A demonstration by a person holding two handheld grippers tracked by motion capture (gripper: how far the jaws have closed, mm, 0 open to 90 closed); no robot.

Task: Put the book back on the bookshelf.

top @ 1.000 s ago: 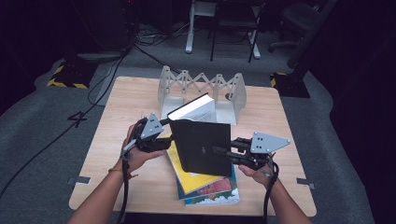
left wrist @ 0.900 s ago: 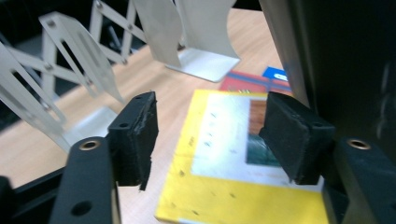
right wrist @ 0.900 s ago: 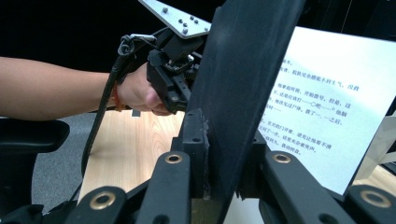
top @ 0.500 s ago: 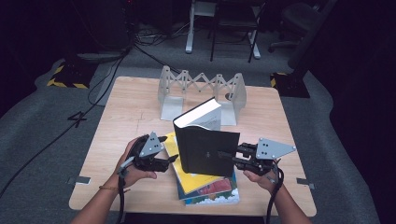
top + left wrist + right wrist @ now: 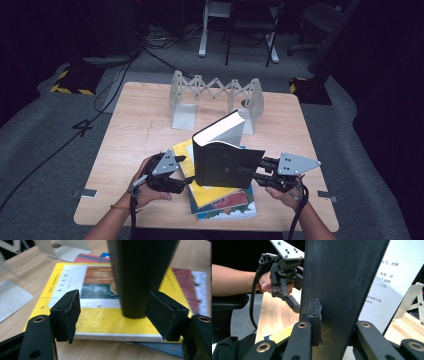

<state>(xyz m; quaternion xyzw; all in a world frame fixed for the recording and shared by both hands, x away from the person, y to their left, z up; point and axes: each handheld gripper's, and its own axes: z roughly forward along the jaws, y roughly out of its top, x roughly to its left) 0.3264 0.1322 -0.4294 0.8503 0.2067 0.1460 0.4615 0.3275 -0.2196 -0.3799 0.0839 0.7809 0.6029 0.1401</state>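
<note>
black book (image 5: 227,170) standing on yellow book (image 5: 100,322) of the stack | right claw (image 5: 334,340) clamps its cover | left claw (image 5: 112,312) open, has just been opening around spine | bookend rack (image 5: 215,95) not reached yet

"4" on grey floor (image 5: 82,127)

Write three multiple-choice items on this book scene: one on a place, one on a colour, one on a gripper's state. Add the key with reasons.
1. Where does the black book stand?
A. on the stack of books
B. inside the bookend rack
C. on the bare table

2. What colour is the cover of the top flat book?
A. green
B. yellow
C. white

3. How is the right gripper?
A. open, apart from the book
B. shut on nothing
C. shut on the black book's cover

Key: 1 A, its spine end rests on the stack; 2 B, yellow shows under the spine; 3 C, its pads press the cover.
</note>
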